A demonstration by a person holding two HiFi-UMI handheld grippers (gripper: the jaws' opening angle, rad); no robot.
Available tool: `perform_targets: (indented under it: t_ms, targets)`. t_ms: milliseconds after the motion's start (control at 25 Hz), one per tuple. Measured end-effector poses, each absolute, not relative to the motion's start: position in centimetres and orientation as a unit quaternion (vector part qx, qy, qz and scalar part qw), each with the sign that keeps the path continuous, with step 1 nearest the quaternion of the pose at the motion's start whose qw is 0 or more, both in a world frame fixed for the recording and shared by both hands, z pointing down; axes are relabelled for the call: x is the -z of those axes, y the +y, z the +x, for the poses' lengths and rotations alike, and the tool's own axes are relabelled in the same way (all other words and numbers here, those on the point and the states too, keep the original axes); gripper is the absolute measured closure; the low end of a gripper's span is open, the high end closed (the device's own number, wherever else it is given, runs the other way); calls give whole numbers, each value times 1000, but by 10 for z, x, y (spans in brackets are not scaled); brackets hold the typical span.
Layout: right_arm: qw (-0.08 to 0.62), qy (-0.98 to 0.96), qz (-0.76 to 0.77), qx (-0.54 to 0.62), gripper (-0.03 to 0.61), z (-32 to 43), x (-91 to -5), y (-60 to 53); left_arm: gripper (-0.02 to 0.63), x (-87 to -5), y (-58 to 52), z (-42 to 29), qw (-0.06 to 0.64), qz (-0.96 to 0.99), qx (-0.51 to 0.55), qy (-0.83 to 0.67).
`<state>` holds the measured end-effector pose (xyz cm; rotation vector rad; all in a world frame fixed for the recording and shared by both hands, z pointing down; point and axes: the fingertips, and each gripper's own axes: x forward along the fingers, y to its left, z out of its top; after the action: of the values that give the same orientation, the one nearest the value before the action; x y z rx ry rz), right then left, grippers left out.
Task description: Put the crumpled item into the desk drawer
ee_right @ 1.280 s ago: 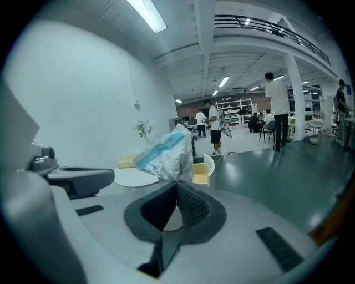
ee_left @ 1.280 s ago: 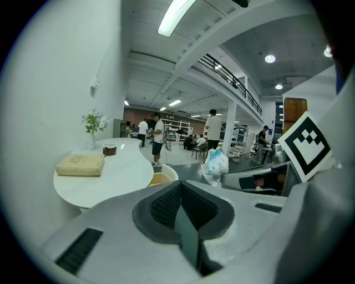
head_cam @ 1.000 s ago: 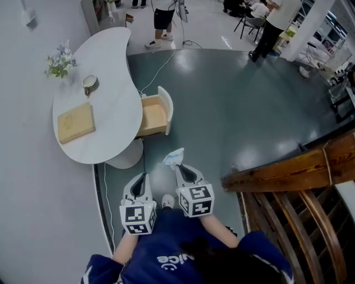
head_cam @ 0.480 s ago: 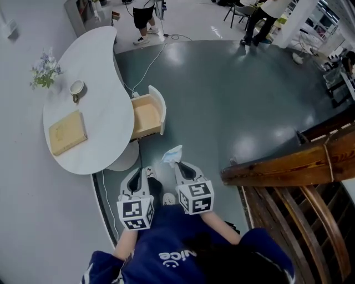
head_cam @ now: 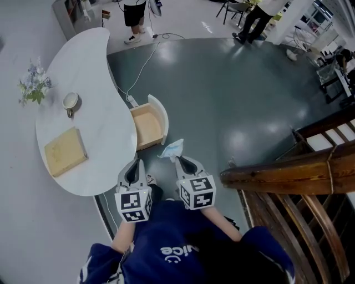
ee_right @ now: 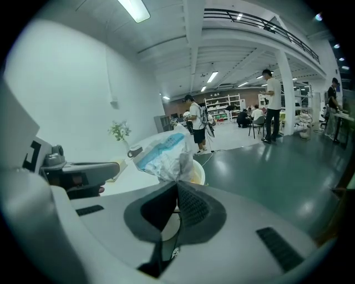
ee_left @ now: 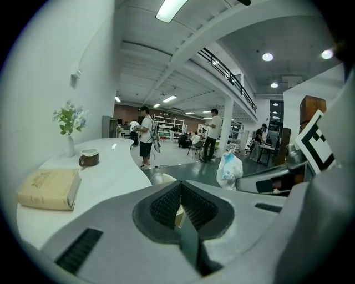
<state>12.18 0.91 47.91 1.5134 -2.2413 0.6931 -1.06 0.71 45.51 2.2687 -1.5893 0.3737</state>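
Pinching a crumpled white-and-blue plastic wrapper (head_cam: 172, 148) at its tips, grey right gripper (head_cam: 177, 160) stood closed; open wooden desk drawer (head_cam: 145, 126) lay just ahead-left; left gripper (head_cam: 138, 164) closed, empty.

- We are looking down at a dark glossy floor (head_cam: 233, 100) reflecting light.
- We are seeing a white wall (ee_right: 66, 94).
- A wooden rail (head_cam: 277, 169) is crossing at right.
- Overhead, strip lights (ee_left: 171, 8) are glowing.
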Motion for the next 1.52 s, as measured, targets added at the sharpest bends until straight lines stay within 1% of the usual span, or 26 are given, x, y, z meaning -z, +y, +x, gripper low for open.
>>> perform_targets:
  t_ms: [400, 560, 840, 1520]
  targets:
    - [200, -766, 551, -264, 569, 89, -490, -55, 609, -458, -75, -53, 186, 814, -119, -538]
    - [208, -765, 547, -269, 569, 80, -494, -72, 609, -458, -94, -67, 177, 816, -124, -537]
    - [237, -758, 539, -281, 569, 76, -505, -103, 609, -467, -106, -86, 207, 795, -111, -560]
    - [319, -762, 442, -351, 569, 59, -548, -178, 609, -458, -136, -101, 209, 731, -103, -642]
